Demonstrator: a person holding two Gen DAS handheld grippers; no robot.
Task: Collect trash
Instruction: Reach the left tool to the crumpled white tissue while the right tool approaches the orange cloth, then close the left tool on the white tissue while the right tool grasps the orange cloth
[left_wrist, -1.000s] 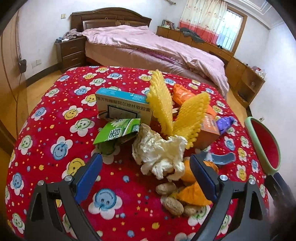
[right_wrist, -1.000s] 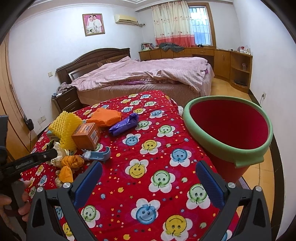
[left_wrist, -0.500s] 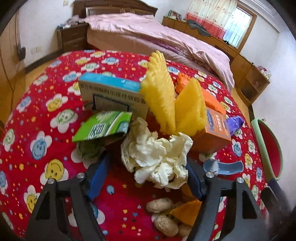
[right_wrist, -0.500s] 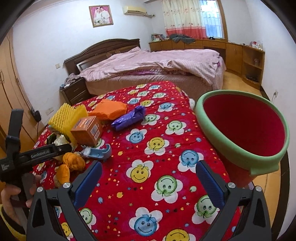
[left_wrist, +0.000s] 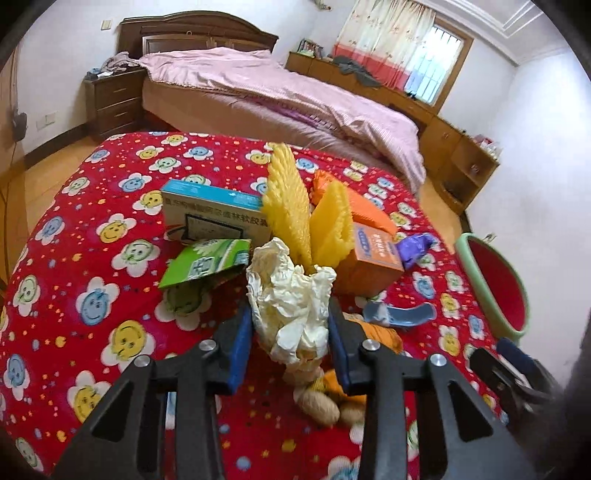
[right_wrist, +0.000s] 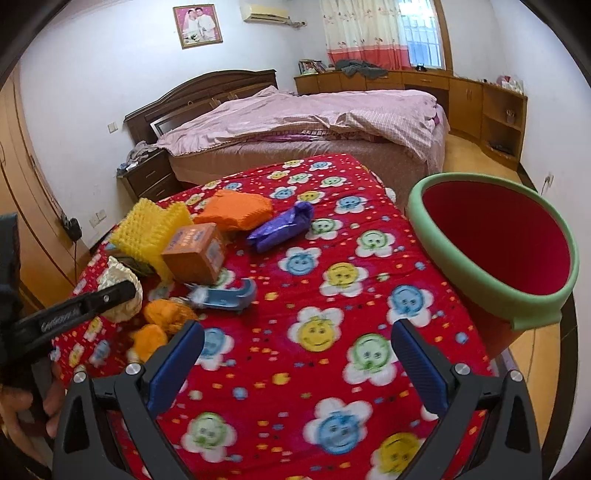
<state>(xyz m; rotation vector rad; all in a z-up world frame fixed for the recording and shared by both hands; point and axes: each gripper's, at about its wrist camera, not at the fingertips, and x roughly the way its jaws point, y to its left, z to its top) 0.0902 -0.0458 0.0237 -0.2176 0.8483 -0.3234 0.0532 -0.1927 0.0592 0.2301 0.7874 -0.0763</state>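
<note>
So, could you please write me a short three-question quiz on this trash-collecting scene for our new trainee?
1. Multiple choice: what sits between the fingers of the left gripper? A) the purple wrapper B) the crumpled paper wad C) the blue clip
2. True or false: the right gripper holds a piece of trash.
3. Fill in: the red bin has a ____ rim.

Key:
1. B. The left jaws are closing around the crumpled paper wad; the purple wrapper and the blue clip lie on the red cloth.
2. False. Its jaws stand open over bare cloth.
3. Green.
</note>
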